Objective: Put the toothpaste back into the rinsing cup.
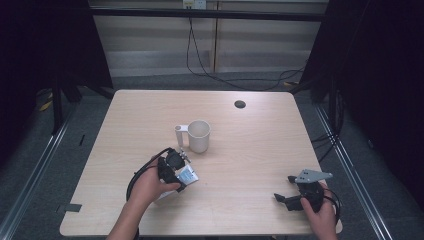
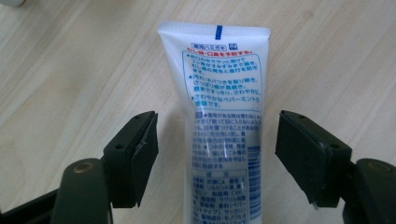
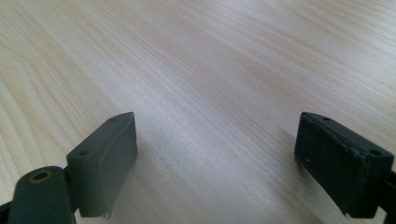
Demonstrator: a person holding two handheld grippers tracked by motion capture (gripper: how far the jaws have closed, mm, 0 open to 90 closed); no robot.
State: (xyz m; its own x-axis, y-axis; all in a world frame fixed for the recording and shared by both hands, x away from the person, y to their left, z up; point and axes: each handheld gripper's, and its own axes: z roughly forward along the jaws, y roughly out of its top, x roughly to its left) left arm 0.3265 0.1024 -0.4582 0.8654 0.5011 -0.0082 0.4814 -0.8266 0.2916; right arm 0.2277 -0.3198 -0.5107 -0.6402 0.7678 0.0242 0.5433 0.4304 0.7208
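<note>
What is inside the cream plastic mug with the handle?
From the high view, the cream plastic mug shows just its pale inner wall near the rim. Its bottom is hidden by the front wall, so anything lying there stays unseen.

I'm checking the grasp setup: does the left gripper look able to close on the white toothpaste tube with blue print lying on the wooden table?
Probably yes. The left gripper has its jaws open on either side of the white toothpaste tube, gaps showing both sides, nothing between pads and tube on the table.
</note>
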